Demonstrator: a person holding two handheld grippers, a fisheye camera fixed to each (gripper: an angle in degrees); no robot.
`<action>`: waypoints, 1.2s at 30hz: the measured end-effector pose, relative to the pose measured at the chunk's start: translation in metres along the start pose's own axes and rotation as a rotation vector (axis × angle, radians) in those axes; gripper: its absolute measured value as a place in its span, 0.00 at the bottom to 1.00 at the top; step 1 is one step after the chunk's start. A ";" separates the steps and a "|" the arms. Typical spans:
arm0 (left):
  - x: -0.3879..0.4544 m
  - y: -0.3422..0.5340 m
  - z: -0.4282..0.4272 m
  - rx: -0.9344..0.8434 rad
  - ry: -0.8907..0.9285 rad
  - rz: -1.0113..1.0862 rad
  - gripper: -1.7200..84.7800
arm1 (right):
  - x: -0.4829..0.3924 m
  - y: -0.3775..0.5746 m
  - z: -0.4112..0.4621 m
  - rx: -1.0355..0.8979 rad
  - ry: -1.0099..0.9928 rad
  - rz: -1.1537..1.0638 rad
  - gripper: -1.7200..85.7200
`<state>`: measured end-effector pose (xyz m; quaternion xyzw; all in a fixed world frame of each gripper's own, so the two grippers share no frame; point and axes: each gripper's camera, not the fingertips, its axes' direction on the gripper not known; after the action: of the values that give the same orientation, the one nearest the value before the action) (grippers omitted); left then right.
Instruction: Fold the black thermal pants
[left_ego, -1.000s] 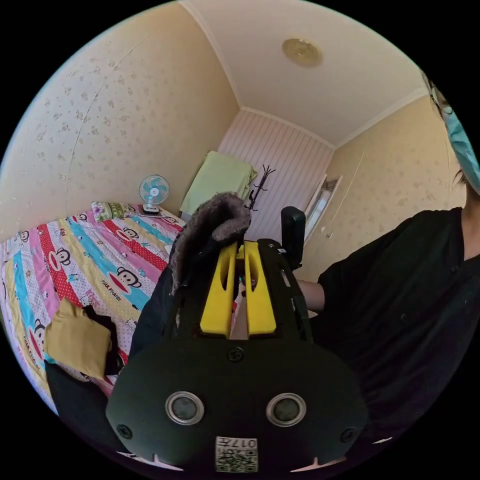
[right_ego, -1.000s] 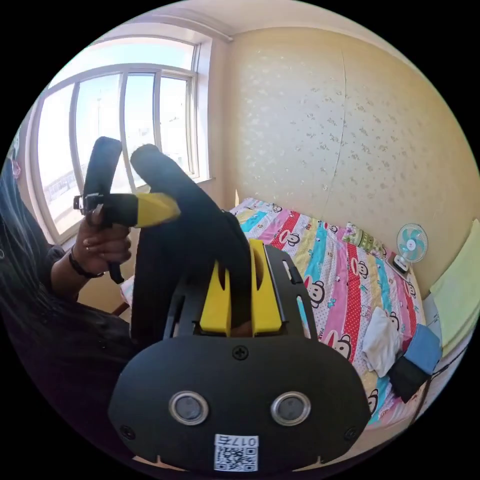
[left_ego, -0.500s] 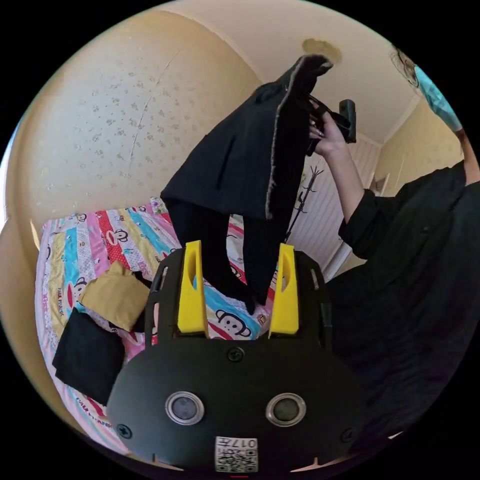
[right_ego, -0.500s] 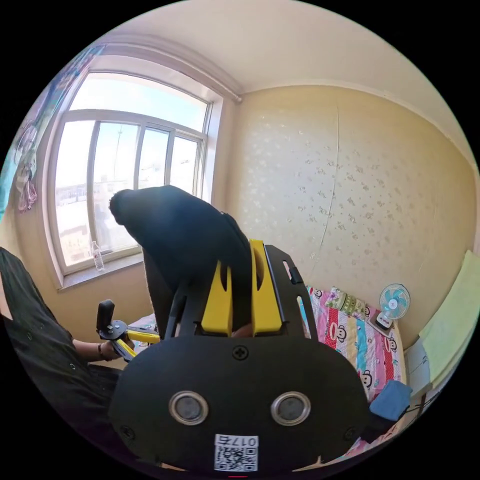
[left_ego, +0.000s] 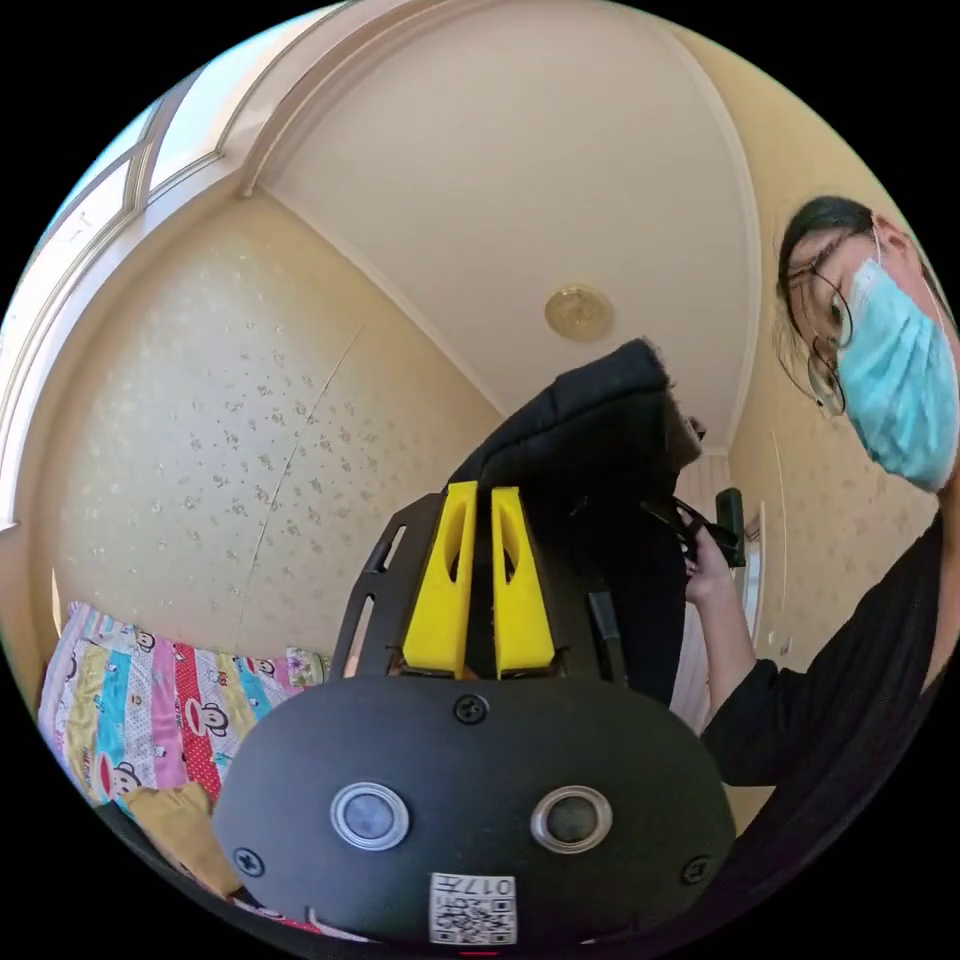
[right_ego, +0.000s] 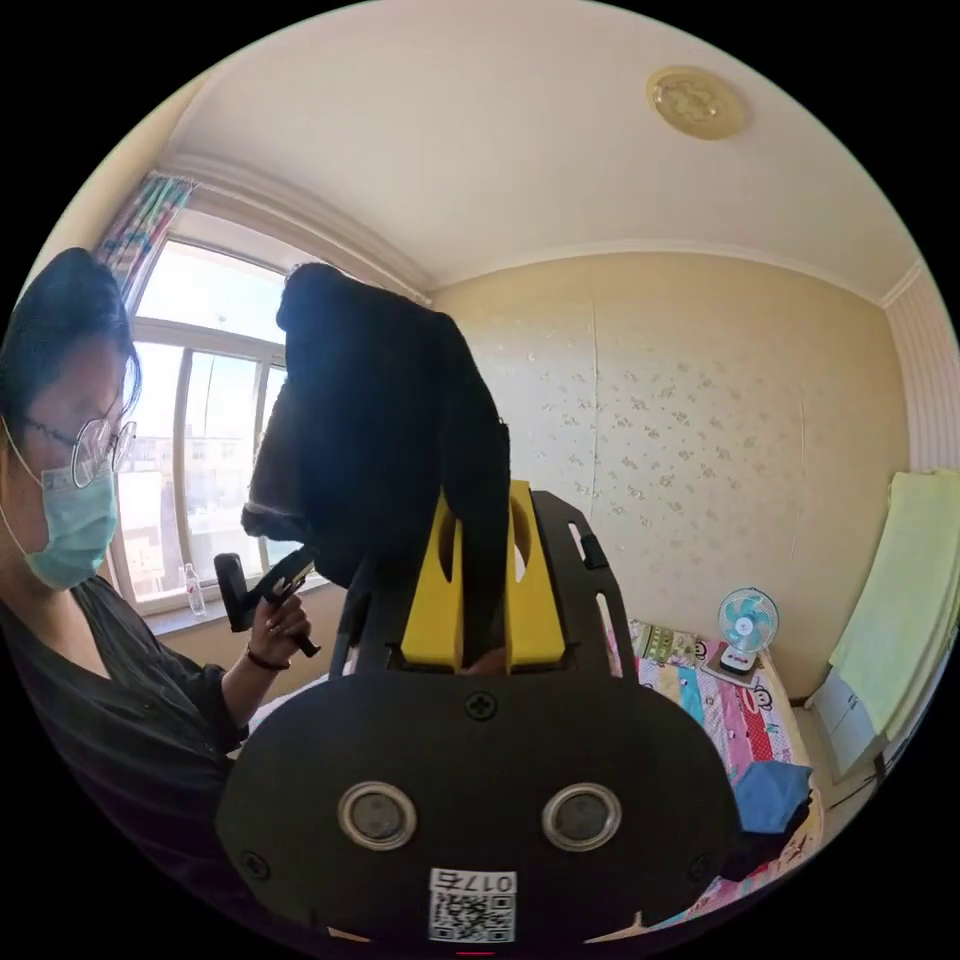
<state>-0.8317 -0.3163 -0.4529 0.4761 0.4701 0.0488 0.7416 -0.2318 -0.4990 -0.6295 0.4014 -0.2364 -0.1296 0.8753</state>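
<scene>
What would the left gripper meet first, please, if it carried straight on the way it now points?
The left gripper is already shut on the black thermal pants, which bunch just ahead. Beyond them probably only the wall or ceiling; depth is unclear.

A home bedroom: a bed (right_ego: 745, 705) with a cartoon-striped cover, a small fan (right_ego: 745, 625), floral wallpaper (right_ego: 690, 420), and a window (right_ego: 205, 440) beside the hand-held gripper.

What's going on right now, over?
Left gripper shut on black thermal pants. Right gripper shut on them too. Pants held up in the air, unfolded. Nothing in the way.
</scene>
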 end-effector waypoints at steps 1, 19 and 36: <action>-0.001 -0.005 0.011 -0.023 -0.020 0.010 0.04 | 0.024 0.002 0.013 -0.019 0.004 0.041 0.11; -0.257 0.302 0.195 -0.875 -0.557 -0.324 0.14 | 0.328 0.406 0.236 -0.662 0.008 0.406 0.17; -0.222 0.452 0.110 -1.090 -0.389 -0.392 0.12 | 0.196 0.559 0.162 -0.649 0.060 0.310 0.19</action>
<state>-0.7031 -0.2595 0.0434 -0.0669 0.3124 0.0571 0.9459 -0.1272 -0.3245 -0.0506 0.0656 -0.2150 -0.0519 0.9730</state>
